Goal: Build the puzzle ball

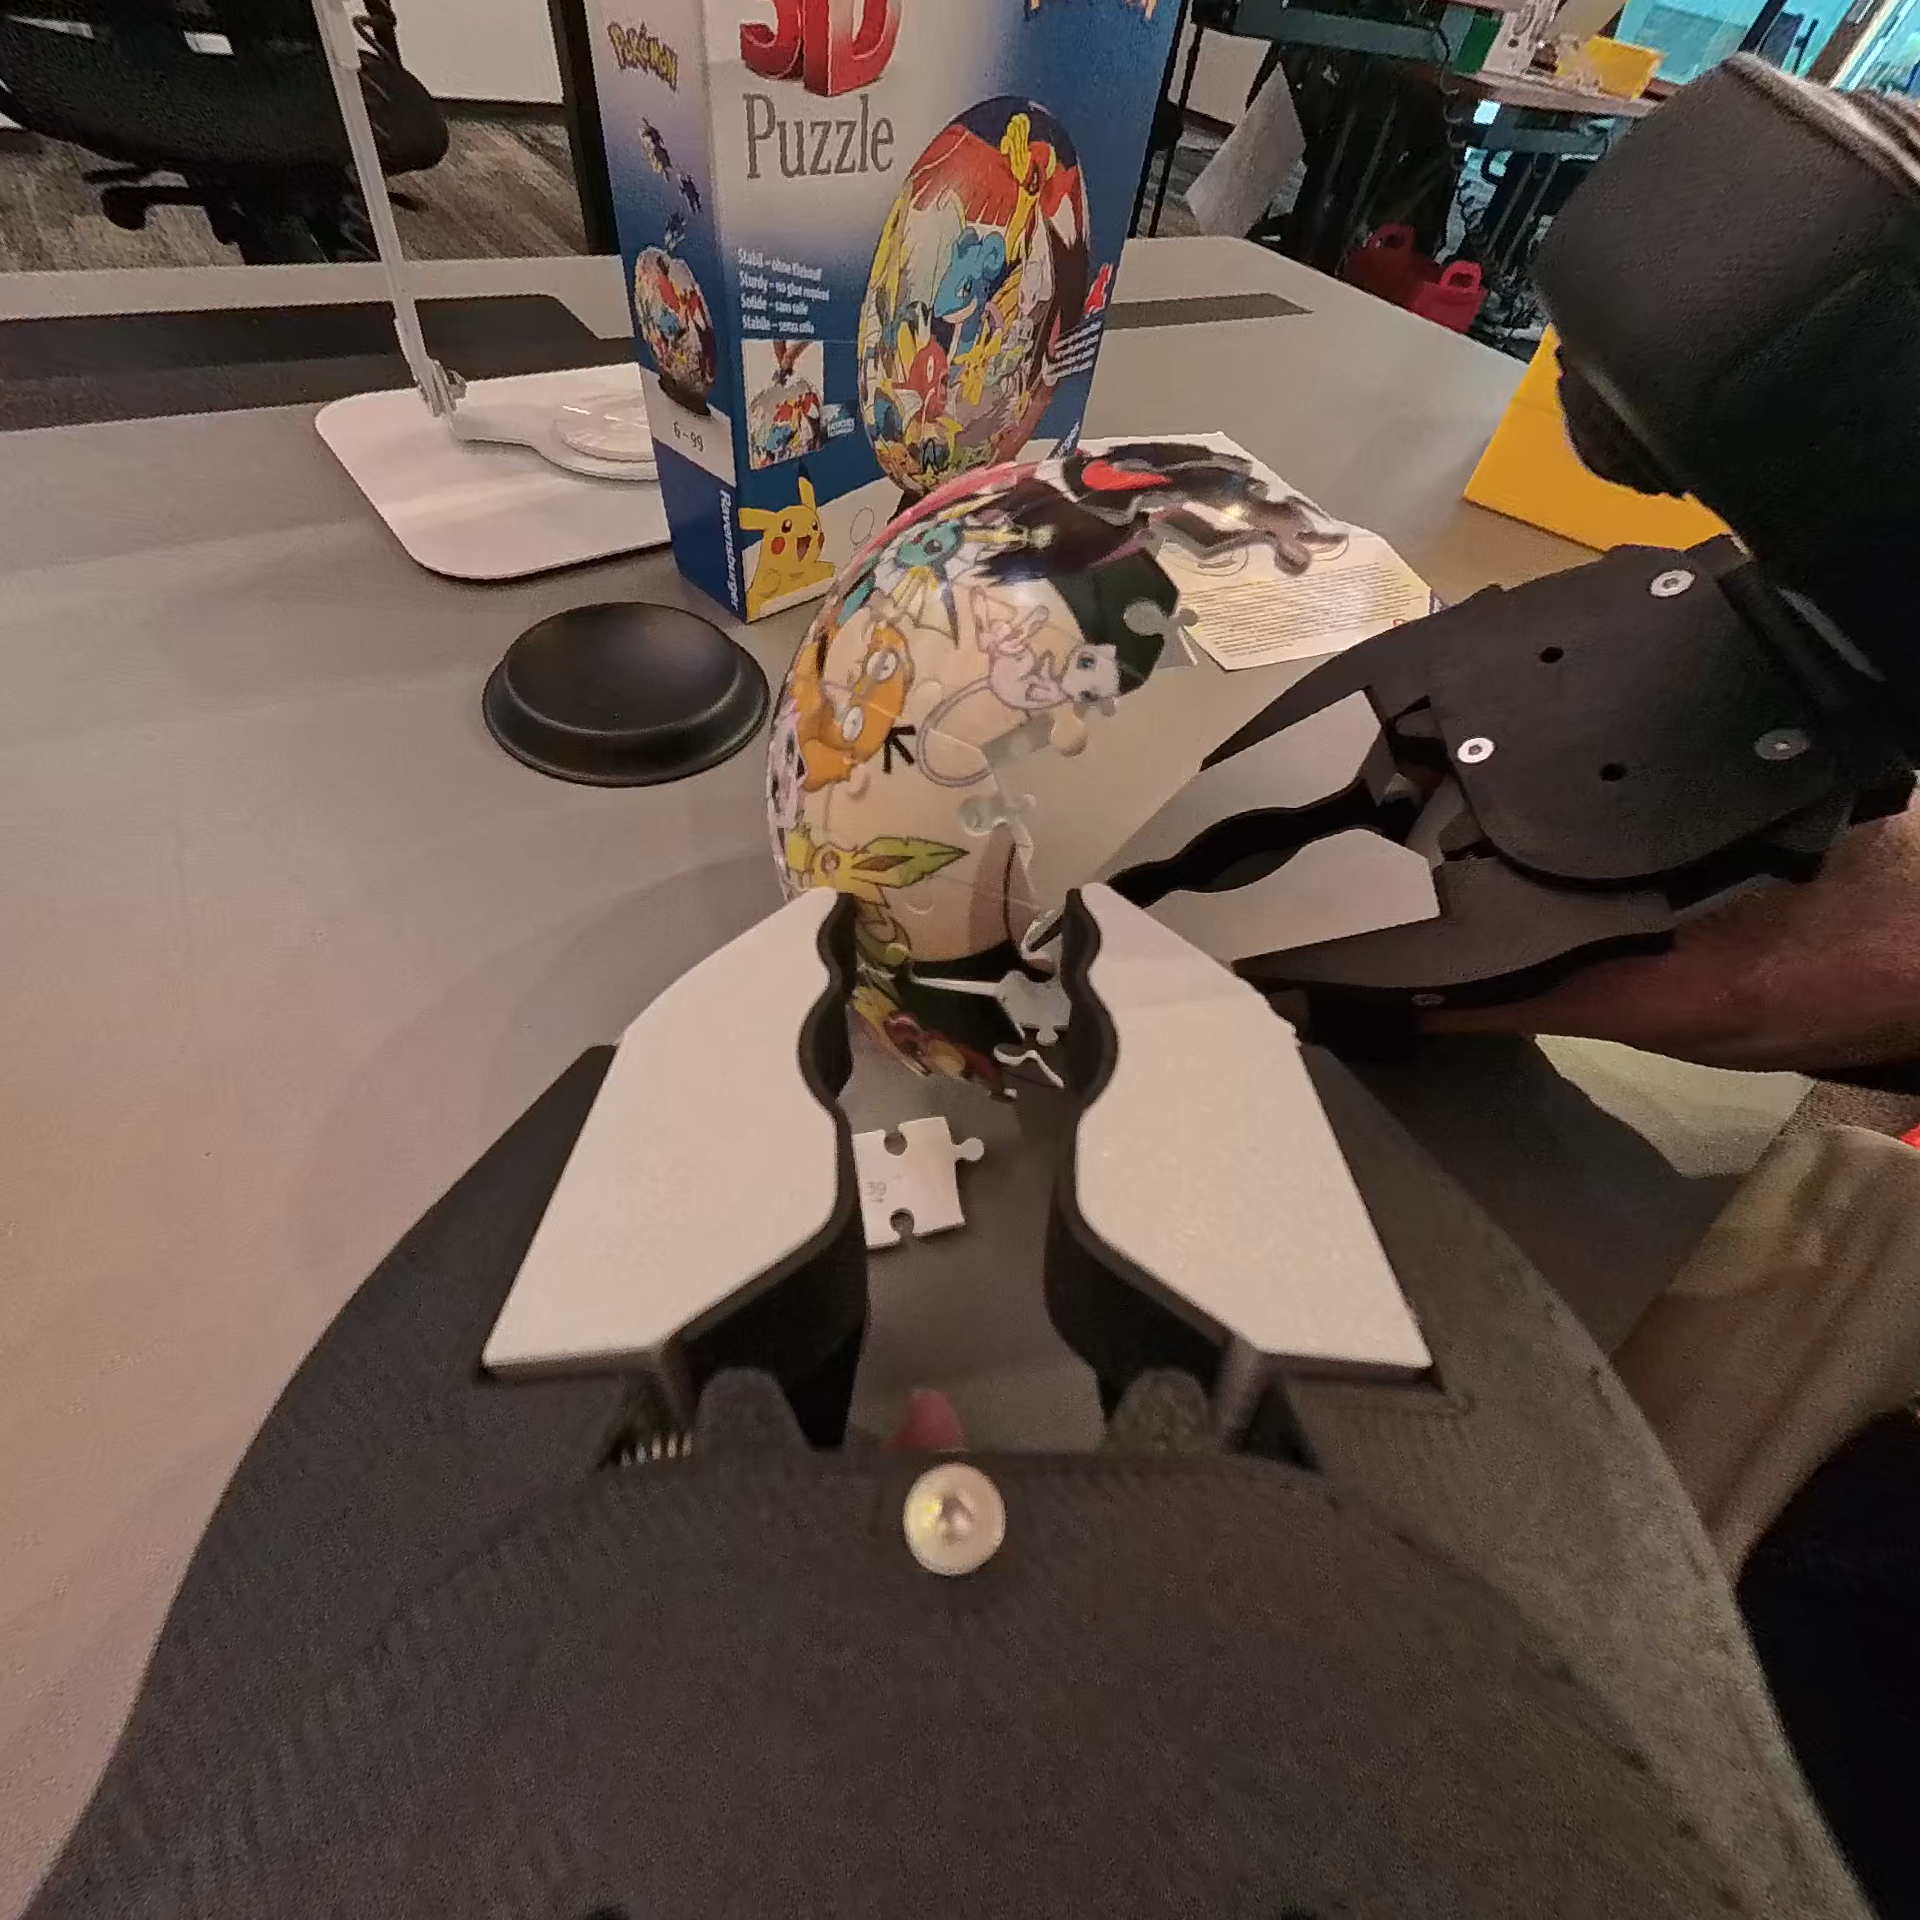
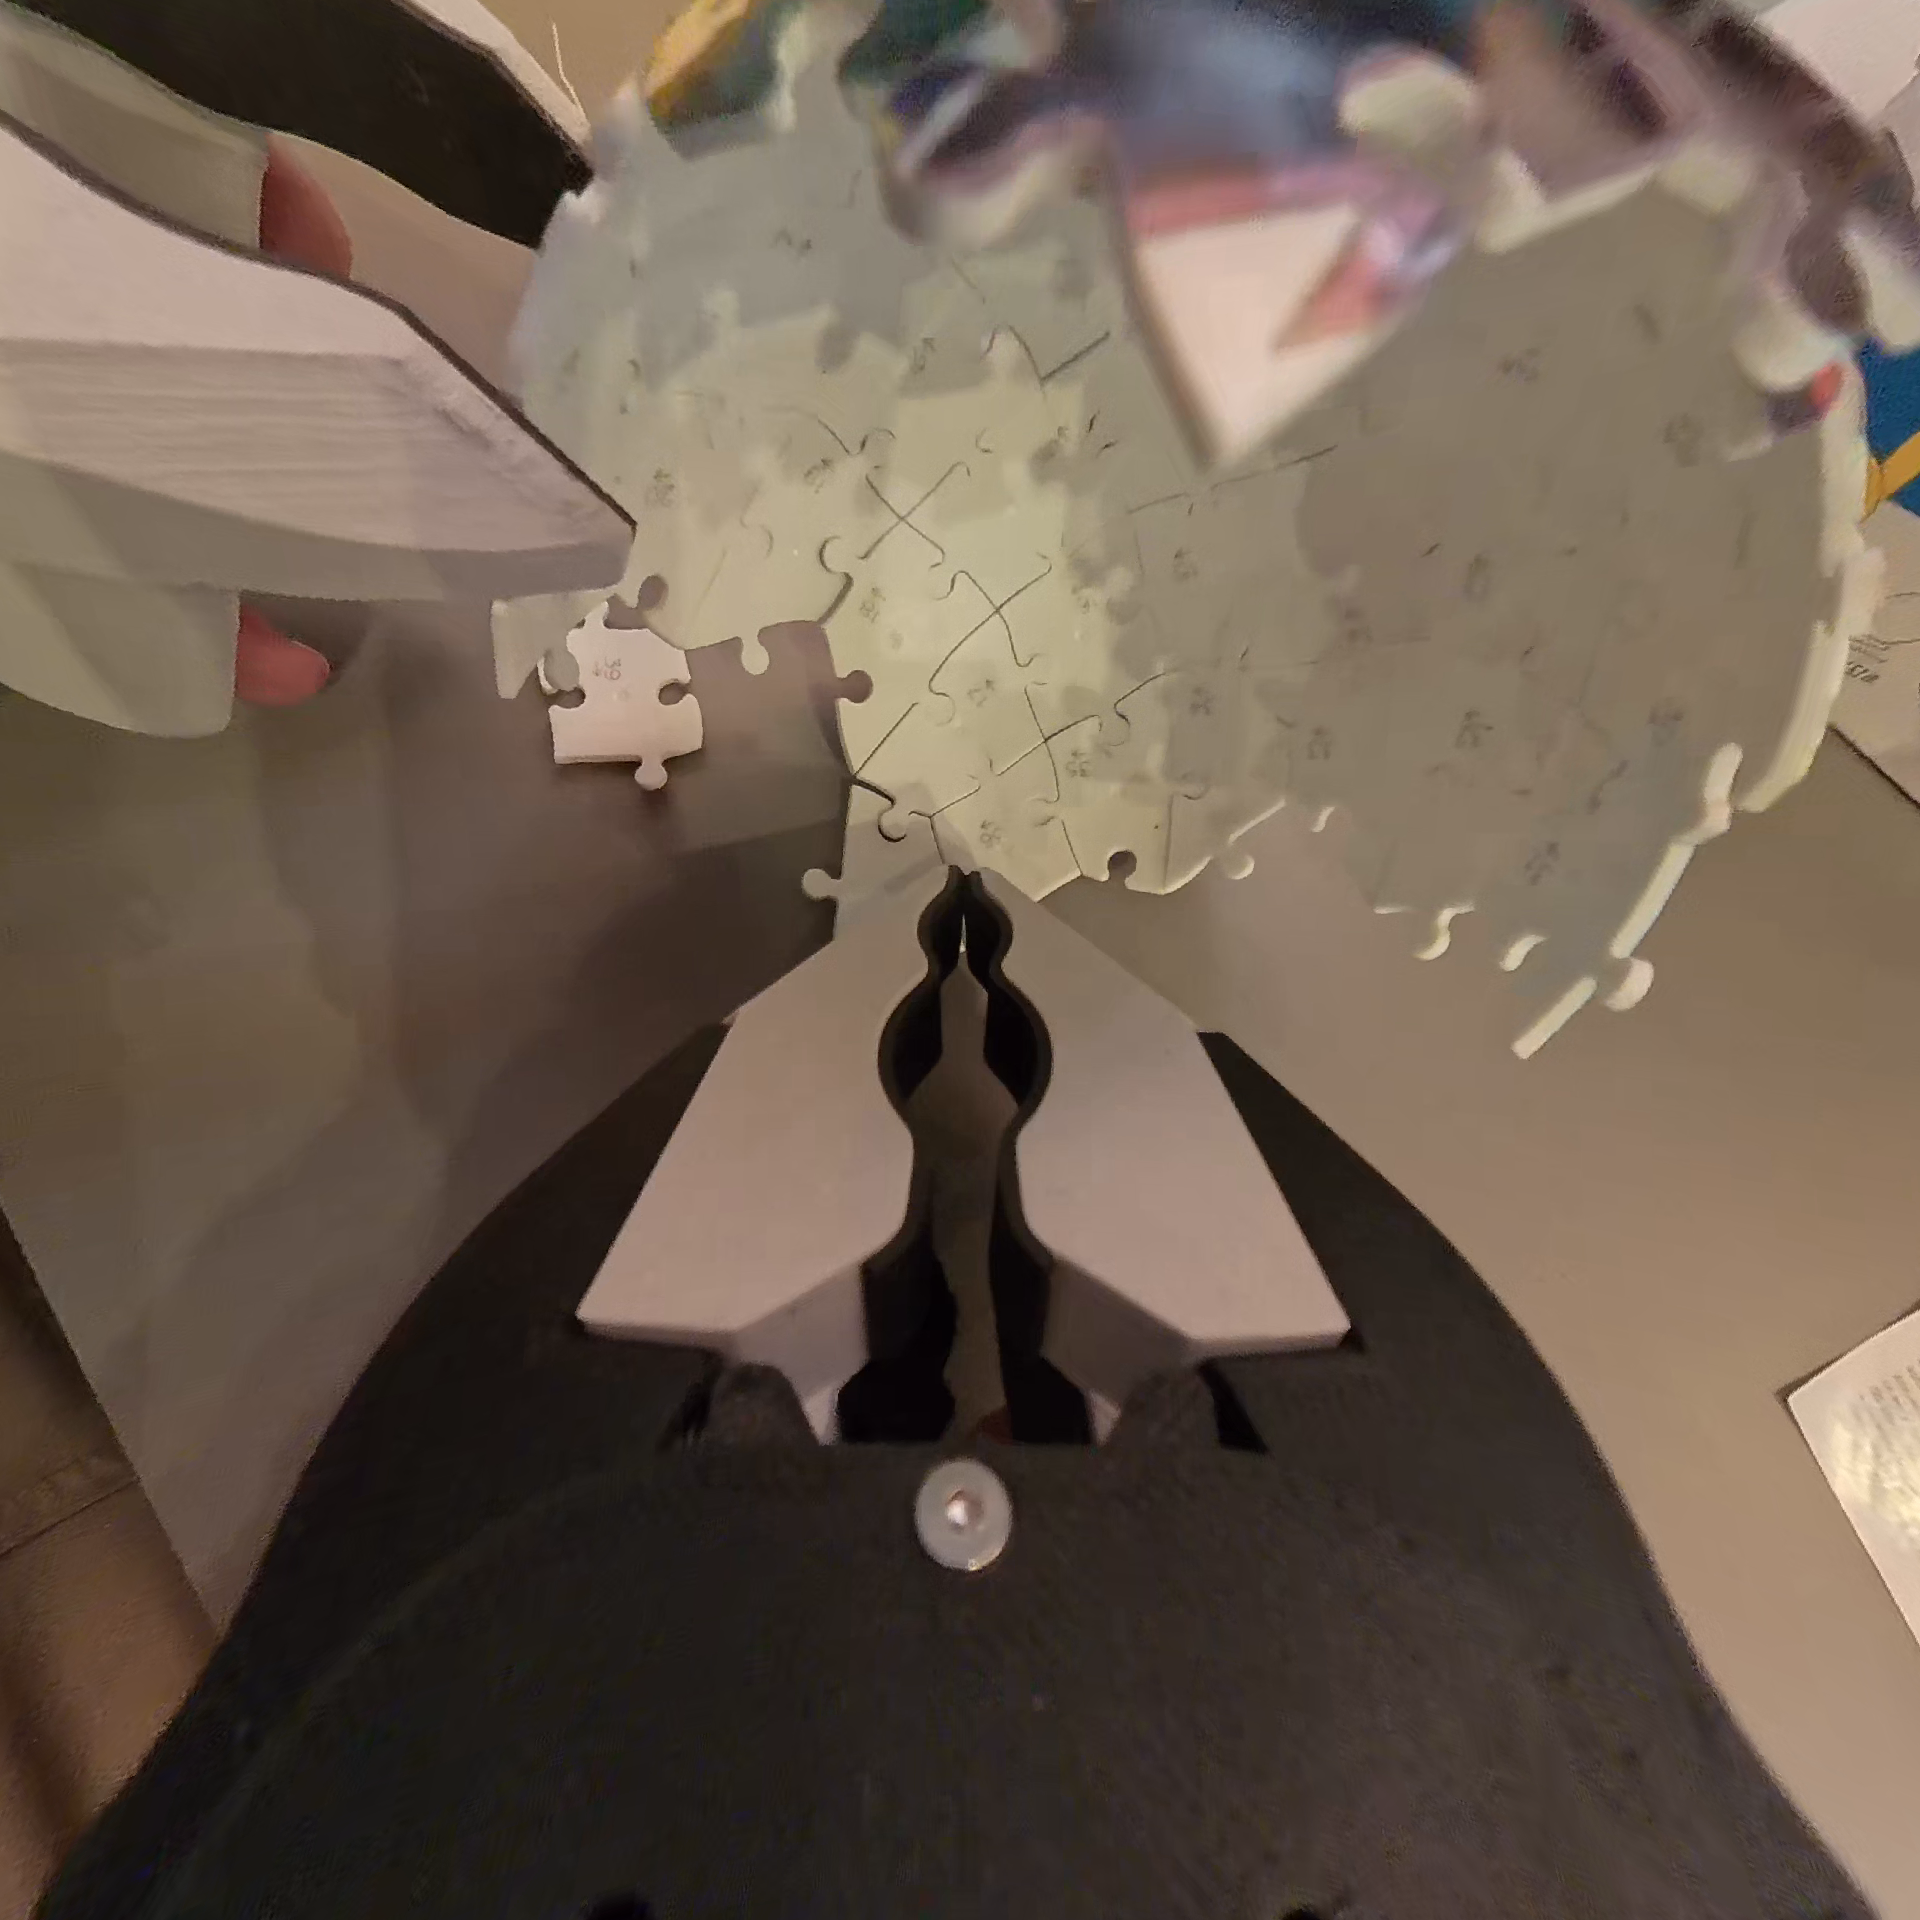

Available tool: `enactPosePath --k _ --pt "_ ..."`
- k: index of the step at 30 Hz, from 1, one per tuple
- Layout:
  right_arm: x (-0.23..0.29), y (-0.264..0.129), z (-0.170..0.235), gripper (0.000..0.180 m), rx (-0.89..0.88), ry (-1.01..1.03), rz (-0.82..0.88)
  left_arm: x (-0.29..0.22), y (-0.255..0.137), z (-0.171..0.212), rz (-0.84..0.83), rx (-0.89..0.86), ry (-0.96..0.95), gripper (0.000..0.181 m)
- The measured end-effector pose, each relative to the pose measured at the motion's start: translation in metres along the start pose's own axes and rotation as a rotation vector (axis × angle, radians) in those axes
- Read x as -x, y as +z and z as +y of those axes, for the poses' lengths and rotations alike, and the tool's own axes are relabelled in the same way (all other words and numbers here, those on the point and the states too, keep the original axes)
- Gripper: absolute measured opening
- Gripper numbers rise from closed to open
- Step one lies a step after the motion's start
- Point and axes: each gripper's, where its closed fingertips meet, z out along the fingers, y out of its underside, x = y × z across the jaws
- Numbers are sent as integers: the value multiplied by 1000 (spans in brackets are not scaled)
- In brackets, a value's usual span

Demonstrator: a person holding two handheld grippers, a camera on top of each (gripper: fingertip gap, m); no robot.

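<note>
The partly built puzzle ball (image 1: 894,717) is a printed curved shell on the grey table (image 1: 260,883), its open side towards the right. The right wrist view shows its pale numbered inside (image 2: 1039,623). My right gripper (image 2: 964,894) is shut on the shell's lower edge and comes in from the right in the left wrist view (image 1: 1132,888). My left gripper (image 1: 956,935) is open, its tips on either side of the ball's lower part; I cannot tell if they touch it. One of its white fingers (image 2: 364,457) shows beside the shell. A loose white piece (image 1: 914,1184) lies face down below it (image 2: 623,707).
The blue puzzle box (image 1: 852,312) stands behind the ball. A round black stand (image 1: 623,691) sits to the left, with a white base plate (image 1: 488,468) and clear post behind it. A printed leaflet (image 1: 1299,603) lies at the right, and a yellow box (image 1: 1548,457) farther right. Tip to tip, the grippers are about 9 centimetres apart. My right tips are roughly 7 centimetres from the loose white piece (image 1: 914,1184). My right wrist view (image 2: 615,711) looks at it from another angle.
</note>
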Motion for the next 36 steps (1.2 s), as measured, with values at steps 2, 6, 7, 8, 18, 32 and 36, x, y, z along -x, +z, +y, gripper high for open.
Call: enactPosePath --k 2,6,7,8,18,32,36 --pt "0 0 0 0 9 -45 18 0 0 0 -3 0 2 37" --pt "0 0 0 0 20 -121 46 -1 -1 1 -11 -2 1 36" --pt "0 0 0 0 14 -107 36 -1 -1 1 -12 -3 1 36" --pt "-1 -1 0 0 11 -98 29 0 -1 1 -13 -1 0 36" --pt "-5 -2 1 0 5 -54 17 2 -1 5 -16 7 -4 35" --pt "-11 -6 4 0 13 -23 11 6 0 9 -32 20 -2 34" --pt "-13 -7 4 0 12 -8 2 7 0 9 -30 21 -7 34"
